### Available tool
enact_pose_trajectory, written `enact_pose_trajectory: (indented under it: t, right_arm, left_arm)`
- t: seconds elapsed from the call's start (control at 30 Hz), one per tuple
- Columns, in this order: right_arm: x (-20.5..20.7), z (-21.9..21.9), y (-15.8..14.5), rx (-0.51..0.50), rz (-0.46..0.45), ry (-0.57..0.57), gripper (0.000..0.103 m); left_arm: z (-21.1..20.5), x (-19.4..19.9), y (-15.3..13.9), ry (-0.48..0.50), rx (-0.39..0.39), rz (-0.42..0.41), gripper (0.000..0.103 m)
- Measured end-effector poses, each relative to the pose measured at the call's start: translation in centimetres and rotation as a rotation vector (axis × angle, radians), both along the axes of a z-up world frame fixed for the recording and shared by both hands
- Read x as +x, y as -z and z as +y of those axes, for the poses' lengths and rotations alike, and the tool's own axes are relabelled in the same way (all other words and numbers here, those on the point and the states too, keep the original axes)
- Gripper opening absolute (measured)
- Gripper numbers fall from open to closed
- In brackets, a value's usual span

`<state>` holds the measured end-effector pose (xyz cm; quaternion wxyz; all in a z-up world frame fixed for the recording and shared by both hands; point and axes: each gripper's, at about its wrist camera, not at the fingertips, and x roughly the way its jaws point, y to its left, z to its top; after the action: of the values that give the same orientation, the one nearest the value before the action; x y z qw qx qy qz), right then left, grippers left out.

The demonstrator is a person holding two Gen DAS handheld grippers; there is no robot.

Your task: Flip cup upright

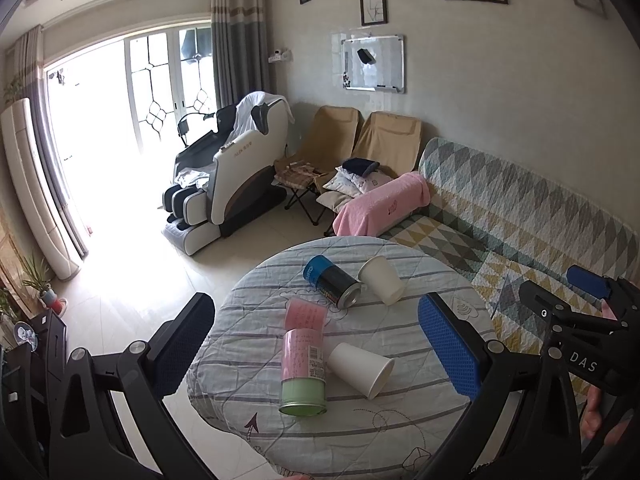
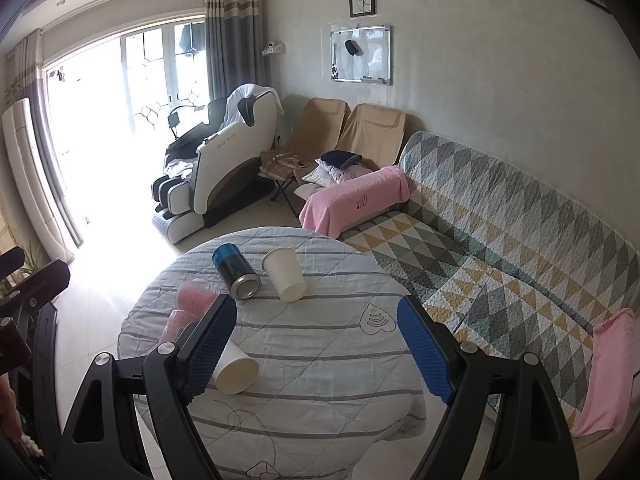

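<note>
Lying on its side, near paper cup (image 1: 361,368), mouth toward lower right, both grippers spread, empty.

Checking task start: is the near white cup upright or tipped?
Tipped. The near white cup lies on its side on the table, open mouth facing the camera, beside the pink-green can.

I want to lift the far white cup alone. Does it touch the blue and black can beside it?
Apart. In the right wrist view a strip of striped cloth shows between the far white cup and the blue and black can along their whole length.
</note>
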<state>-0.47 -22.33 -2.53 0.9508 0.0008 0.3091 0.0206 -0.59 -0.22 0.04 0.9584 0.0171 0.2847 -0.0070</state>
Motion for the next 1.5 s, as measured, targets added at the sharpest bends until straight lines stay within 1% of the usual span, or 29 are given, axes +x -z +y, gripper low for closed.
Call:
enact_pose_trajectory:
  t: [0.43,0.47,0.87,0.9,1.03,1.5]
  right_arm:
    - [-0.1,-0.1,-0.2,0.000,-0.004,-0.001,0.084]
    - [-0.1,-0.2,-0.3,0.000,-0.003,-0.001,0.084]
    - [-0.2,-0.2,-0.3,0.000,-0.001,-0.002,0.084]
    - [-0.2,-0.3,-0.5,0.001,0.002,-0.004,0.084]
    - [0.3,-0.7,-0.6,0.007,0.024,-0.017,0.084]
    - [2.2,-1.8,1.8,-0.002,0.124,-0.103,0.084]
  left_arm:
    - [0.3,-0.3,0.2,-0.001,0.000,-0.003,0.103]
    - [0.6,-0.5,-0.4,0.000,0.000,-0.004,0.103]
    - [0.5,-0.6,-0.7,-0.005,0.003,0.000,0.103]
    - [0.4,-0.5,-1.1,-0.007,0.003,0.004,0.103]
    - [0.3,-0.4,-0.9,-0.027,0.002,0.028,0.103]
    - [-1.4,0.8,2.2,-0.108,-0.025,0.159,0.103]
